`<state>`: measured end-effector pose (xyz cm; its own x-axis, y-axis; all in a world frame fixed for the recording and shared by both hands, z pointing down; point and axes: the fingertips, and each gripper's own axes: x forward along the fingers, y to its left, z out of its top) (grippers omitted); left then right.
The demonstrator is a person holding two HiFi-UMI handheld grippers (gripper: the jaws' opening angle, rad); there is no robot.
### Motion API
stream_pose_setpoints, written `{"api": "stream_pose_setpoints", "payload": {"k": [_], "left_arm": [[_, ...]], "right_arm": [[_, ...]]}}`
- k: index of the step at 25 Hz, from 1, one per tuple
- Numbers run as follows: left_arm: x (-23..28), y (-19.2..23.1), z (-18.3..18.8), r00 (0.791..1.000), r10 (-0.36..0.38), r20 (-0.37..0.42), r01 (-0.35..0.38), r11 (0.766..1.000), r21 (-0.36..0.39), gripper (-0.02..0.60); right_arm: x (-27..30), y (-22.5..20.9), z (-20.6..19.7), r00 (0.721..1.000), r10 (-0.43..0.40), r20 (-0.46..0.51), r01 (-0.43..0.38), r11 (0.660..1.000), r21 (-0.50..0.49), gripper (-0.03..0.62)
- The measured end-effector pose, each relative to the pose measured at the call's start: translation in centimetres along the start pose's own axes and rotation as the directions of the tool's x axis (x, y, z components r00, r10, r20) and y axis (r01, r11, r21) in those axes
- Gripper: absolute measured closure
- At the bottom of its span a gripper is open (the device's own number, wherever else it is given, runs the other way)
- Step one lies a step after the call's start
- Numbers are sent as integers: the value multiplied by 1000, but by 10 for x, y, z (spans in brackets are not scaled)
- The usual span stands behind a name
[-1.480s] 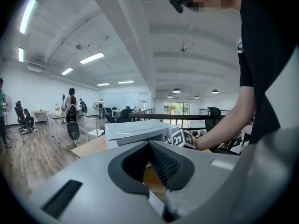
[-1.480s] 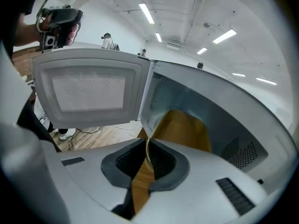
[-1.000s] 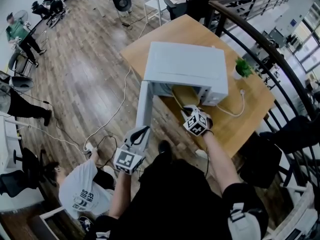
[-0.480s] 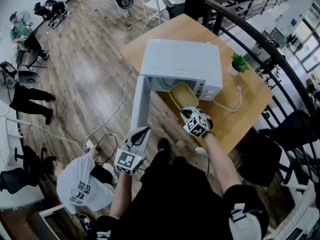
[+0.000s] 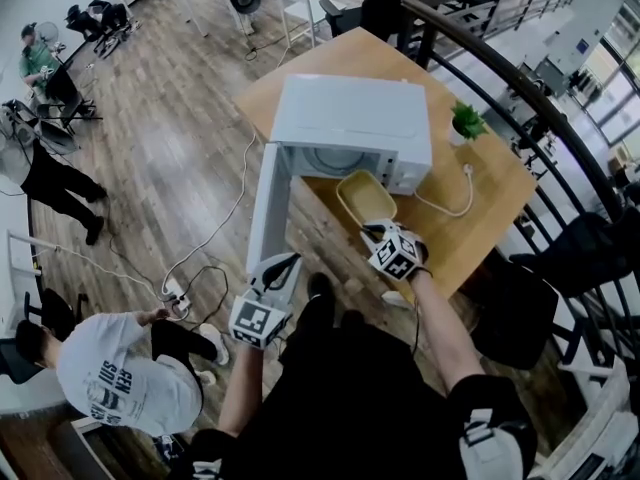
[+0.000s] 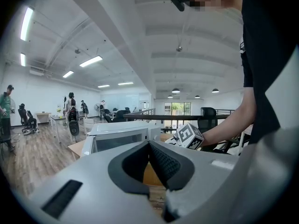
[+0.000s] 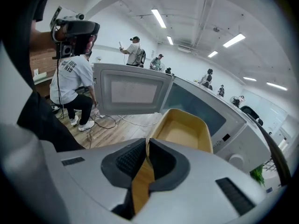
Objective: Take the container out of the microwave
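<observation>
Wooden bench [image 5: 485, 203] on plank floor [image 5: 170, 158]; right tool [image 5: 376, 231] clamps the yellow container [image 5: 366, 196] by its rim, left tool [image 5: 283, 265] closed, empty

Wooden table [image 5: 485, 223]: microwave [image 5: 350, 118] (plant [image 5: 464, 121] beside)

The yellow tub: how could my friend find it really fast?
Find the wooden table with the white microwave, door open. In front of its opening is the container, a shallow tan-yellow tub pinched at its rim by the right claw. Its neighbour, the plant, is green and leafy.
</observation>
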<state>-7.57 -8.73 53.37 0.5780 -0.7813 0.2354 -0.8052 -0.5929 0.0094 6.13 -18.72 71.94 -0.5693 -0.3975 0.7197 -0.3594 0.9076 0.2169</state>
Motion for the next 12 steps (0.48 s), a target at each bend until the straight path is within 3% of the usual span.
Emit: {"api": "stream_pose_setpoints", "payload": {"k": [12], "left_arm": [[-1,-36,-1,1000,3,-8,-3,1000,1,580]], "right_arm": [[-38,34,-18,997,74,-21,-75,996,-39,571]]}}
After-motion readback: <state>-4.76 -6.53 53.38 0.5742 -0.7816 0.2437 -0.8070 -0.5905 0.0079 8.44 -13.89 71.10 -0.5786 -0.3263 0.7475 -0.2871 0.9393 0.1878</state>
